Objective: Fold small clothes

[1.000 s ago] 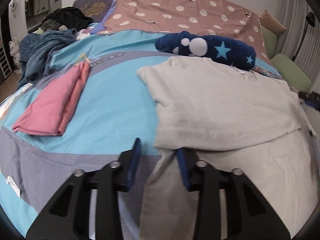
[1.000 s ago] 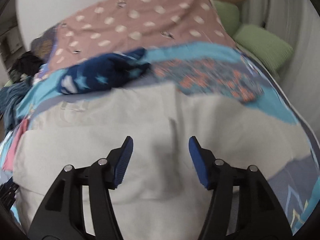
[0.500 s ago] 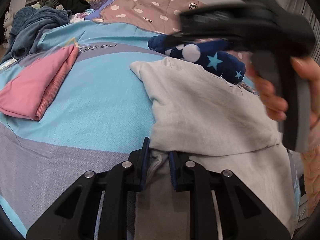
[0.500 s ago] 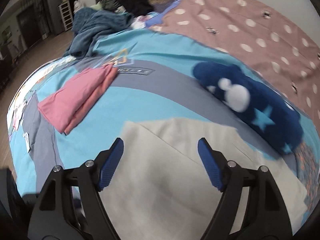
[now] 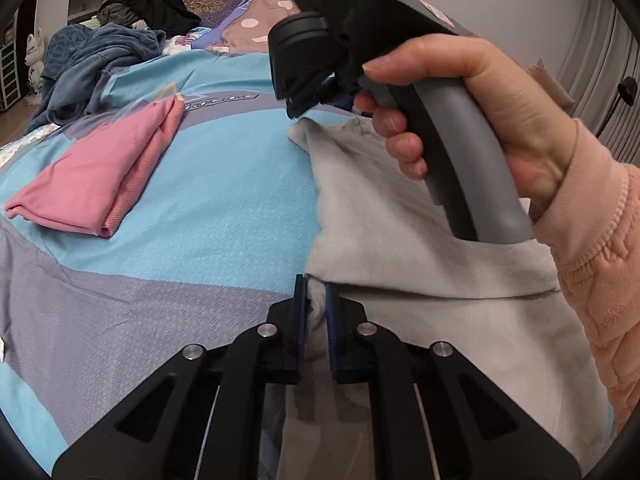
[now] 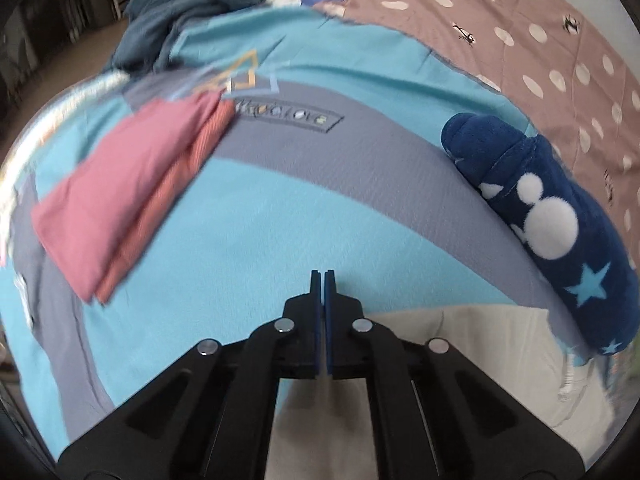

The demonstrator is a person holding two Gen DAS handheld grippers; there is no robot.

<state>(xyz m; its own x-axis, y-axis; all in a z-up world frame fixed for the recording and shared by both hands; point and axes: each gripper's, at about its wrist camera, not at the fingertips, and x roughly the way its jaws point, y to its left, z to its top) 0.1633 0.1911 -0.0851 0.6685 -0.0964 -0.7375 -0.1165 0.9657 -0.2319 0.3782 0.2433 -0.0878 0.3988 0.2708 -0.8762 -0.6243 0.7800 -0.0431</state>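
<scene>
A light grey garment (image 5: 400, 240) lies half folded on the blue and grey bedspread (image 5: 224, 200). My left gripper (image 5: 316, 300) is shut on the garment's near left edge, with cloth bunched between its blue pads. The right gripper's body (image 5: 360, 32), held in a hand, hangs over the garment's far left corner. In the right wrist view my right gripper (image 6: 322, 280) is shut at that far corner of the grey garment (image 6: 460, 344); whether cloth is pinched between its pads cannot be seen.
A folded pink garment (image 5: 100, 172) lies on the left of the bed. A dark blue star-patterned plush (image 6: 560, 232) lies behind the grey garment. A heap of blue and black clothes (image 5: 104, 56) sits at the far left. A brown dotted quilt (image 6: 520, 32) covers the far side.
My left gripper closed on the garment's near left edge. My right gripper swung across to the garment's far left corner and closed.
</scene>
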